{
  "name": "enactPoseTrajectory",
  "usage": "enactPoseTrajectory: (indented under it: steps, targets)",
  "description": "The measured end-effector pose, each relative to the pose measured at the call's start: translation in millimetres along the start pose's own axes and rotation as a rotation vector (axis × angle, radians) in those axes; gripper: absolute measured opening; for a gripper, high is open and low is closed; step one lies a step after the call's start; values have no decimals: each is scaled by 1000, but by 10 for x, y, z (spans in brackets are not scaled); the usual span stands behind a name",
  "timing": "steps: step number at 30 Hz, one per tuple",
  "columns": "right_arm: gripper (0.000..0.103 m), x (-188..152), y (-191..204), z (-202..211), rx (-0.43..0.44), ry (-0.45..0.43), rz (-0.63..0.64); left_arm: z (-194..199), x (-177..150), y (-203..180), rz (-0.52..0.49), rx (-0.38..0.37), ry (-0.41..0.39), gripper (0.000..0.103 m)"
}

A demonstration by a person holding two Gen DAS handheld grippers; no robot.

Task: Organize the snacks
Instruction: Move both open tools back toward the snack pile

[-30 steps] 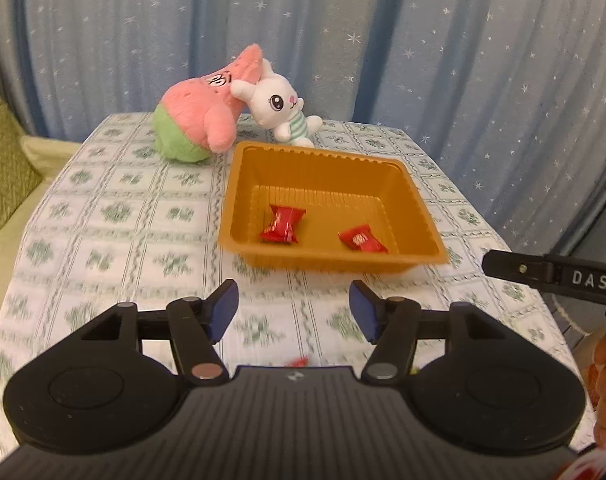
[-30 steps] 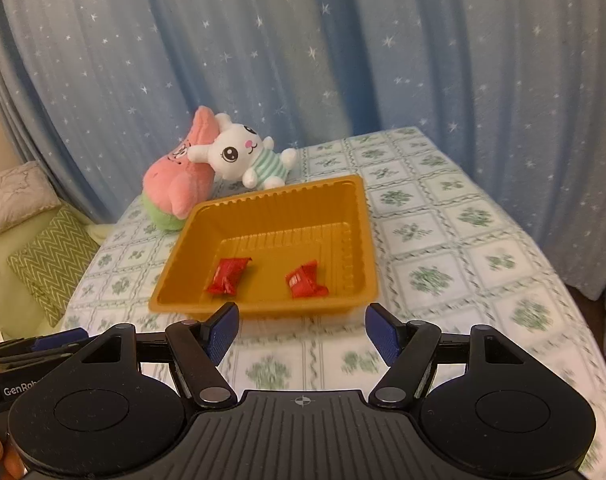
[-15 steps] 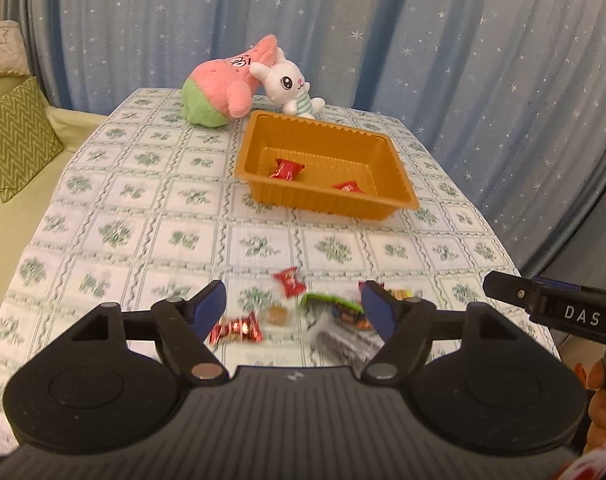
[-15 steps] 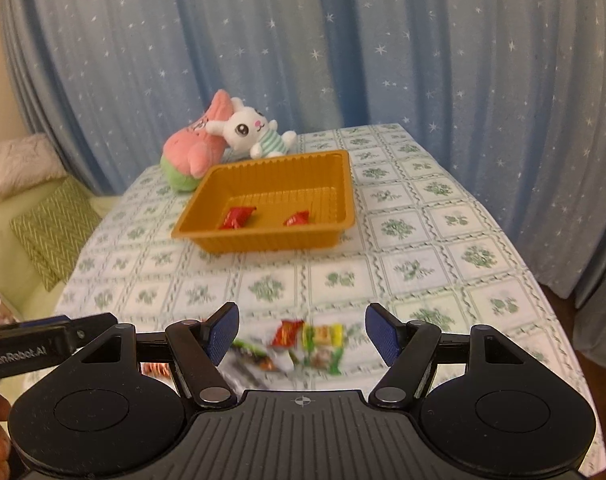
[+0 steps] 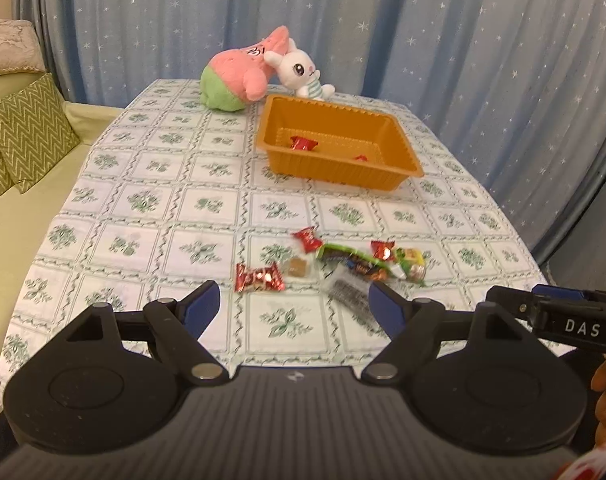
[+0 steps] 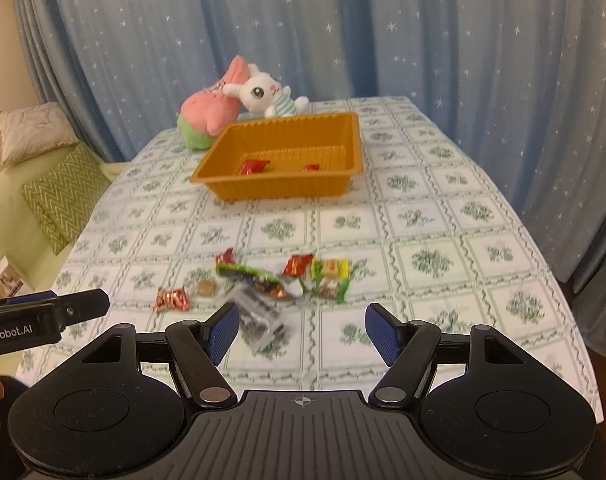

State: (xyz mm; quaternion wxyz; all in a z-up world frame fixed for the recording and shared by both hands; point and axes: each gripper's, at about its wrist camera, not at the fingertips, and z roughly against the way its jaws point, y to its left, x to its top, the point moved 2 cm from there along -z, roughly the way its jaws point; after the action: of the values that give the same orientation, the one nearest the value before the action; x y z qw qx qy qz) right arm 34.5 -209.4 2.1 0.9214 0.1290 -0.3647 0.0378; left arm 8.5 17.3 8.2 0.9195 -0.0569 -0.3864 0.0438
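Observation:
An orange tray [image 5: 395,181] [image 6: 279,192] stands at the far side of the table with two red candies [image 5: 302,143] [image 6: 254,166] in it. Several loose snacks lie near the table's front edge: a red candy [image 5: 259,278] [image 6: 171,299], a small brown sweet [image 5: 299,267], a green packet [image 5: 351,258] [image 6: 255,274], a clear wrapper [image 6: 259,316] and others. My left gripper [image 5: 293,316] is open and empty, held above the front edge just short of the snacks. My right gripper [image 6: 301,332] is open and empty, also just short of them.
A pink plush [image 5: 235,80] and a white bunny plush [image 5: 299,70] lie behind the tray. Blue starred curtains hang behind and to the right. A sofa with green zigzag cushions [image 5: 27,132] stands to the left of the table.
Both grippers have pulled back from over the tray toward the table's front edge. The loose snack pile has come into view in front of them. Both stay open.

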Motion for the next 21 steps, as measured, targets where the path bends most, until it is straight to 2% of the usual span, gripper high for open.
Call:
enactPoseTrajectory:
  steps: [7,21]
  targets:
    - [70,-49,2,7,9,2,1,-34,-108,46,0,19,31,79]
    - [70,-62,7,-61,15,19,-6,-89,-100,8,-18,19,42,79]
